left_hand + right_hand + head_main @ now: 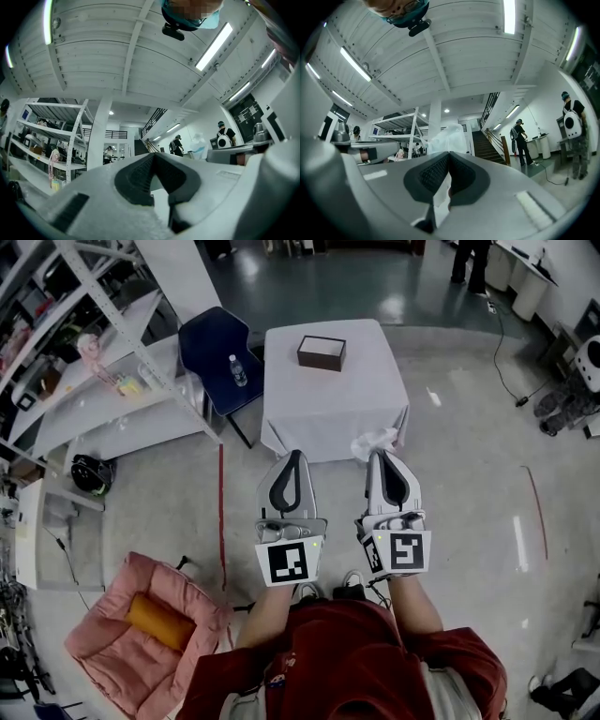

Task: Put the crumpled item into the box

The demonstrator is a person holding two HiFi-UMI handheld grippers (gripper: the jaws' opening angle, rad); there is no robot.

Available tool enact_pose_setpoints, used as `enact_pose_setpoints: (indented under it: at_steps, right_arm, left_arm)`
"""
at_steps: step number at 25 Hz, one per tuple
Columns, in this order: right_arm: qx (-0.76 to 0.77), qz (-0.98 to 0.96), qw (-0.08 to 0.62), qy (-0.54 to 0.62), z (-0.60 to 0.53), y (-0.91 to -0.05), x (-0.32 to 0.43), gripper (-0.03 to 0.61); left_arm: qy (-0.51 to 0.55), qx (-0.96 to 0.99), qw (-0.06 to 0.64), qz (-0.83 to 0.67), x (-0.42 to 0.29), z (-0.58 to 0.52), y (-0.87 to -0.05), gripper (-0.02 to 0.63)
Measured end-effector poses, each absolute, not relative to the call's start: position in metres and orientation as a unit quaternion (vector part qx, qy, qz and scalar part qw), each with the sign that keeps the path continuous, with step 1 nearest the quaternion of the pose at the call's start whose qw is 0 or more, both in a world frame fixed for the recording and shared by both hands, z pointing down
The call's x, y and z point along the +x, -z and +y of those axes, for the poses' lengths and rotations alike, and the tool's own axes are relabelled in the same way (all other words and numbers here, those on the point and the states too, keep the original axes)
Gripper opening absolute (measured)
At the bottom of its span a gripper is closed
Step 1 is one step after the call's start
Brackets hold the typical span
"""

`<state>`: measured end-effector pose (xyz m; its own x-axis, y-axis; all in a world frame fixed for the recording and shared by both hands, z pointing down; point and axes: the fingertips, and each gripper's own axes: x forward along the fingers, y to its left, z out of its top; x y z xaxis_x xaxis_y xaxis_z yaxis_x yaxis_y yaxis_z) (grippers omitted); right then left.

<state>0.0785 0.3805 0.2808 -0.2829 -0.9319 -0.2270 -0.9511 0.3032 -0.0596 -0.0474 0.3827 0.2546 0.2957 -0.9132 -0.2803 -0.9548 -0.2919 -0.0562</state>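
A white shelving rack [103,381] runs along the left of the floor. Ahead of me stands a table [328,399] under a white cloth. A blue chair [211,348] is just beside its left edge, and a pink cushion [112,643] lies on the floor at my lower left with an orange roll [159,618] on it. The dark box [322,352] sits on the far part of the table.

My left gripper [296,457] [153,157] has its jaws together with nothing between them. My right gripper [379,456] [449,155], near it on the right, has its jaws clamped on the crumpled item [373,441] [449,136]. This white wad sticks out past their tips, in front of the table's near edge and well apart from the box. A small bottle [238,370] lies on the chair seat.
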Motion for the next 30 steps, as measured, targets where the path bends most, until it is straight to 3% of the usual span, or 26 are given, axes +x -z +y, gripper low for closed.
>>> enact_pose_setpoints:
  at_steps: [16,30]
  right_arm:
    - [-0.581,0.806,0.105,-0.033,0.355,-0.302,0.173,0.003]
    - [-0.582,0.807,0.089,-0.047,0.301,-0.303,0.160,0.003]
  left_arm:
    - [-0.083,-0.795,0.095,0.593,0.045,0.357,-0.281,0.003]
    - [-0.099,-0.803,0.083,0.582,0.038,0.300,-0.284,0.003]
